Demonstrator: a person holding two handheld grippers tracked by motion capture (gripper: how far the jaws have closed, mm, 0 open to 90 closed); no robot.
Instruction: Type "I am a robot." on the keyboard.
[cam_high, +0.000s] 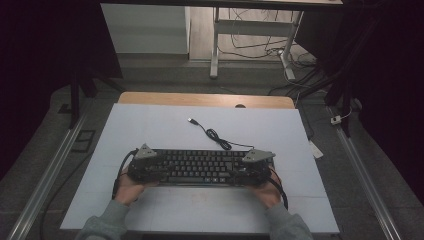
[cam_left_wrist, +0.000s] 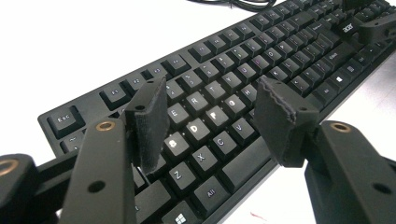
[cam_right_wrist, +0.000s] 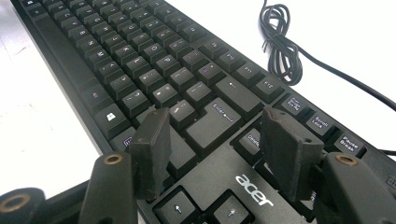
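Keyboard (cam_high: 200, 167), lower centre of frame: rigid, light, long; grip both short ends. Left tongs (cam_left_wrist: 212, 123), right tongs (cam_right_wrist: 217, 149) wide, holding nothing.

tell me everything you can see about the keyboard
The keyboard is a black, plastic-looking, full-size Acer model with dark keycaps and pale legends. It lies flat on the white table, long side toward the person. Its black cable coils behind it and ends in a loose USB plug. An open tool sits over each end.
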